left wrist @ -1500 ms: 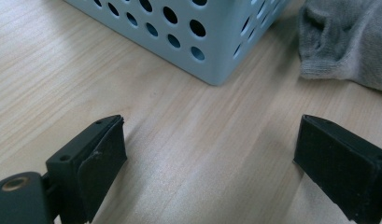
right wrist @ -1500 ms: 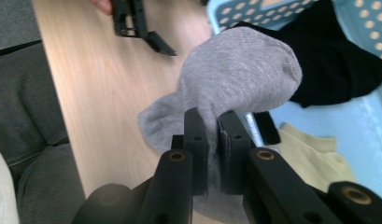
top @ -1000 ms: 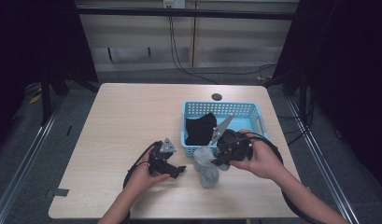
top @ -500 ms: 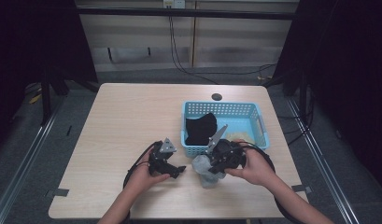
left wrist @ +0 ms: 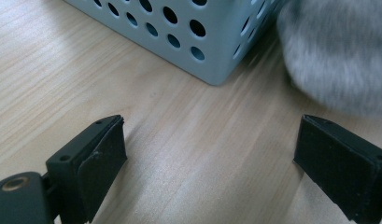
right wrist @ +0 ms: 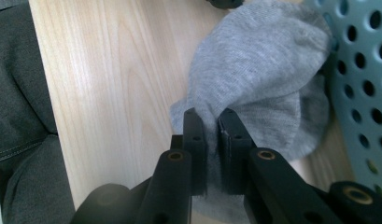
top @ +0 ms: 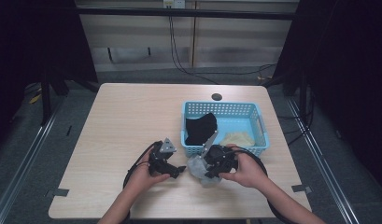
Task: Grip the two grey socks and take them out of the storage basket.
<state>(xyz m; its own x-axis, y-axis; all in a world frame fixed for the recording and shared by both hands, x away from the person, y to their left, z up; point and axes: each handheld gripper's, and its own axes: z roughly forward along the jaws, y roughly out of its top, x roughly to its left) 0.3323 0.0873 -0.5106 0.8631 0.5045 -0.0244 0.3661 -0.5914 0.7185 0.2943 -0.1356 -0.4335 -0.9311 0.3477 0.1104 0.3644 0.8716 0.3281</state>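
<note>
A grey sock (right wrist: 258, 88) lies bunched on the wooden table just in front of the blue basket (top: 258, 119), and my right gripper (right wrist: 211, 116) is shut on a fold of it. From above, the grey sock (top: 197, 167) sits between the two hands, under the right gripper (top: 213, 171). My left gripper (top: 178, 170) rests low over the table to the sock's left, jaws wide apart with bare wood between them. In the left gripper view (left wrist: 212, 149) the grey sock (left wrist: 338, 51) is blurred at upper right, beyond the jaws. The basket holds a black cloth (top: 201, 128) and a pale yellow cloth (top: 237, 138).
The basket's perforated corner (left wrist: 212, 56) stands close ahead of the left jaws. A dark round hole (top: 216, 97) marks the table behind the basket. Bare wood stretches across the table's left half (top: 118, 126). The near table edge and a person's dark trousers (right wrist: 20, 116) lie beside the sock.
The right hand has come down and toward the near edge, lowering the grey sock from beside the basket onto the table. The left hand has stayed where it was.
</note>
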